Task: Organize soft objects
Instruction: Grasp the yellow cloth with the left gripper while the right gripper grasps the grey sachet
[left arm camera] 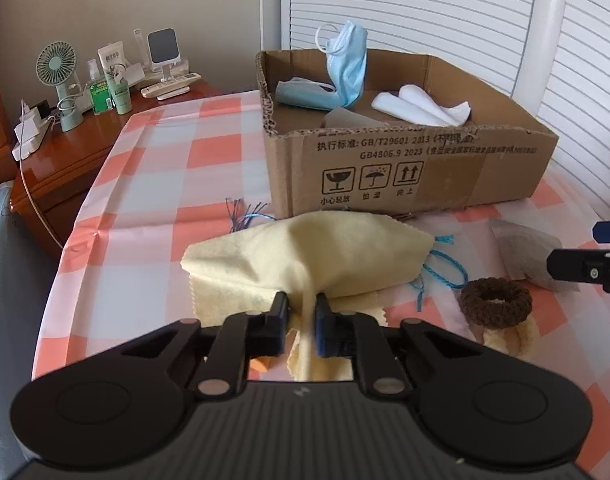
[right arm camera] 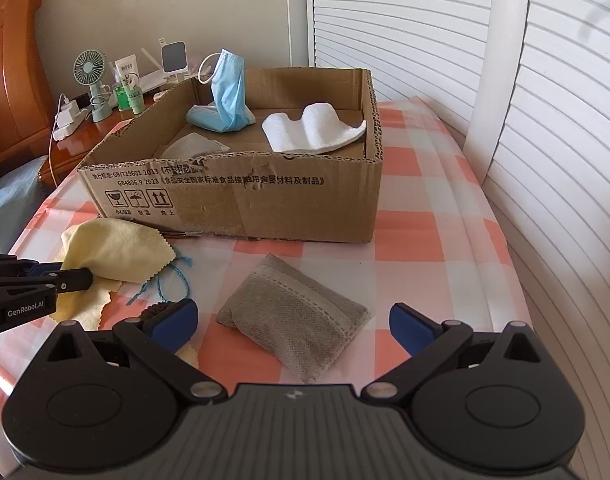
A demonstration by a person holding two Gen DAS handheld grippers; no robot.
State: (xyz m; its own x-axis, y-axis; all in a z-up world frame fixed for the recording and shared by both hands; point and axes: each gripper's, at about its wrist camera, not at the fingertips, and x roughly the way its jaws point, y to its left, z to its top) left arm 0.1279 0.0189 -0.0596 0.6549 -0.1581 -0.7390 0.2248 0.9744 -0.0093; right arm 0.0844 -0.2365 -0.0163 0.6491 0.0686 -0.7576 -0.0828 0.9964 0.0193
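My left gripper is shut on a pale yellow cloth, pinching a raised fold of it just above the checked tablecloth. The same yellow cloth shows at the left of the right wrist view, with the left gripper clamped on it. My right gripper stands open over a grey fabric pouch, its pads well apart from it. An open cardboard box behind holds blue face masks, a white cloth and a grey piece. A brown hair scrunchie lies right of the cloth.
Blue string lies by the cloth. A wooden bedside cabinet at the left carries a small fan, bottles and a charger. White slatted doors and a white rail stand behind and to the right.
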